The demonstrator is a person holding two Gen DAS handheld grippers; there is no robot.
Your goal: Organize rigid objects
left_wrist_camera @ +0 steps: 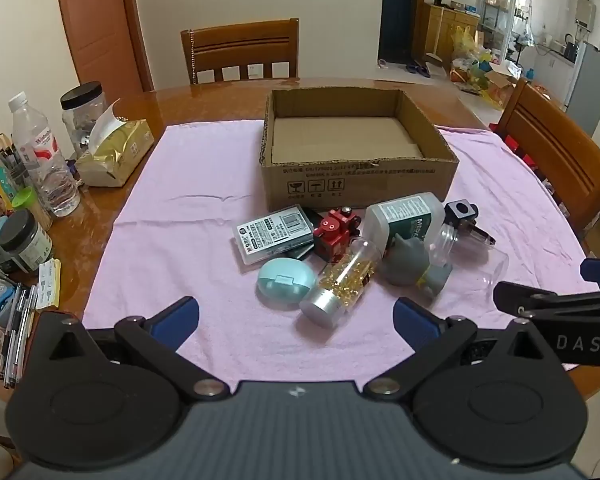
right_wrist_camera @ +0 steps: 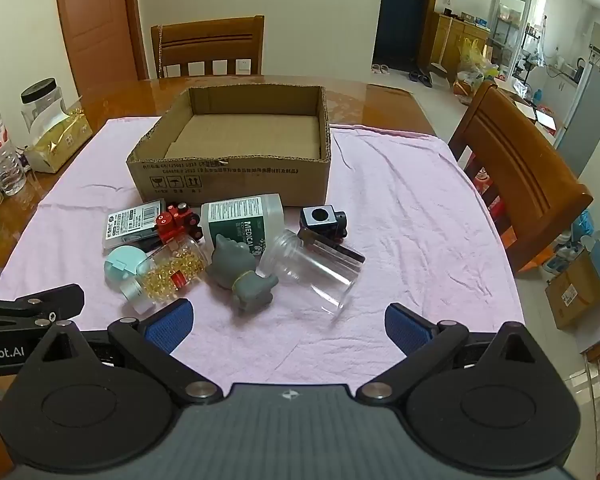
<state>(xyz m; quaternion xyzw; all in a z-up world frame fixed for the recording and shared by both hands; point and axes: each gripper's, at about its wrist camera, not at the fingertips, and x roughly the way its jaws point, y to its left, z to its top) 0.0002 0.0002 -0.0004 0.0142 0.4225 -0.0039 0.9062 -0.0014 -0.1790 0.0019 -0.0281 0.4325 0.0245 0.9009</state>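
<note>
Plainly, both the left gripper and right gripper hover with fingers spread wide, holding nothing; one arm reads "Robot.AI". Rigid objects cluster on the pink towel before the empty cardboard box; a white bottle reads "MEDICAL", beside a capsule bottle.

Left gripper jaws wide, nothing between; cluttered objects on pink towel before cardboard box.

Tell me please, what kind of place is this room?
Most likely a home dining room: a wooden table with wooden chairs around it, and a kitchen area with a fridge beyond.
</note>
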